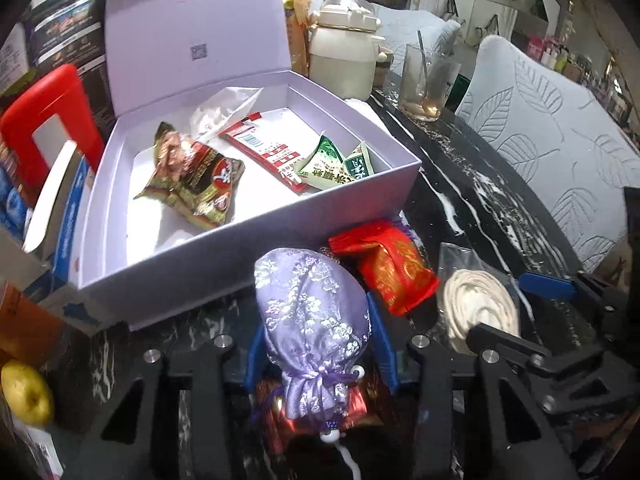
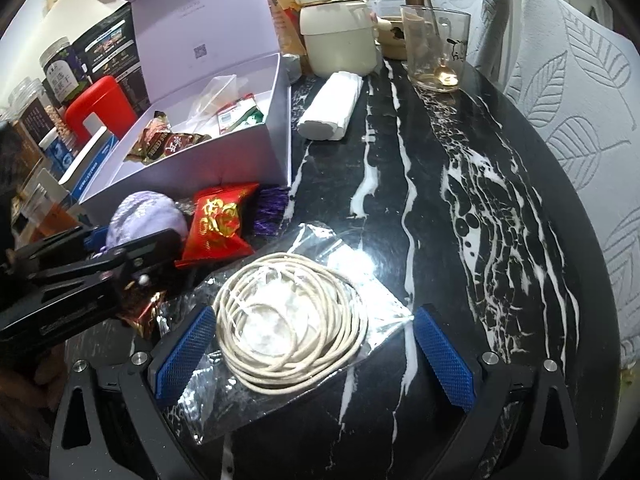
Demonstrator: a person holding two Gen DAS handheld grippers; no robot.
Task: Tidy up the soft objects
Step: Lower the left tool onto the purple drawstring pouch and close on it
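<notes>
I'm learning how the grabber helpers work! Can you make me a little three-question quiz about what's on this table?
1. True or false: the left gripper has its blue pads against the purple pouch.
2. What lies between the right gripper's wide-apart fingers? A) a spoon B) a coil of white cord in a clear bag C) an apple
3. Fill in: the red packet lies on the table, outside the open white ____.

Key:
1. True; the pads press the pouch's sides.
2. B; the coil of white cord sits there, untouched.
3. box
</notes>
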